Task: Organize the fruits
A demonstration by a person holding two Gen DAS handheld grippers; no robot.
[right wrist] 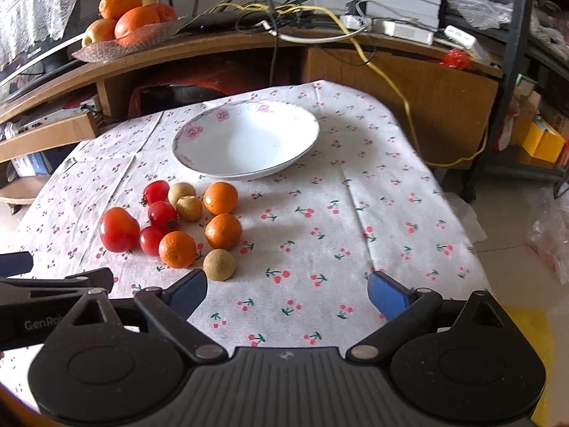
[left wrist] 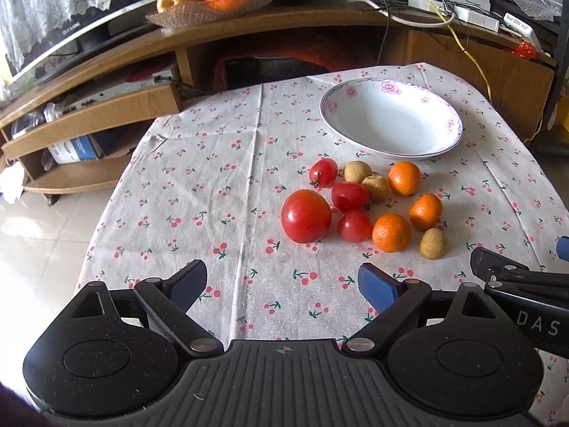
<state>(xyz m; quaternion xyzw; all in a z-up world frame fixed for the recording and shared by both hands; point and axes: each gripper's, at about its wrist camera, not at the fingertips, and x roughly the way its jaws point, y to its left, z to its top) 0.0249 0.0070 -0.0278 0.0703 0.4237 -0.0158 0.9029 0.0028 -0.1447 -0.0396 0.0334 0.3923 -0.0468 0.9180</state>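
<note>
Left tool (left wrist: 282,286): yours, spread wide with nothing between its blue pads, hanging over bare cloth short of the fruit.
Right tool (right wrist: 288,291): yours, likewise released and empty; the nearest longan (right wrist: 219,265) lies just beyond its left pad.
Surface (left wrist: 199,192): rounded, draped in white cloth printed with small red cherries, creased in straight fold lines.
Fruit cluster: all loose on the cloth, bunched tight in front of the plate.
Big tomato (left wrist: 306,216): glossy red, largest piece, on the cluster's left edge.
Cherry tomatoes (left wrist: 350,196): three, smooth, shiny, close beside the big one.
Mandarins (left wrist: 391,232): three, pebbled orange skin, on the right side of the bunch.
Longans (left wrist: 375,188): two matte tan ones touching at the middle, a third apart at the near edge.
Plate (left wrist: 391,119): shallow white porcelain, pink flowers on the rim, holding nothing, just behind the fruit.
Clutter behind: curved wooden shelf (left wrist: 249,28) carrying a glass dish of oranges (left wrist: 213,3), with a yellow cable (right wrist: 391,82) trailing down and power strips to the right.
Obstruction: the path from each tool to the fruit is open; your tools sit near each other at the frame edges.
</note>
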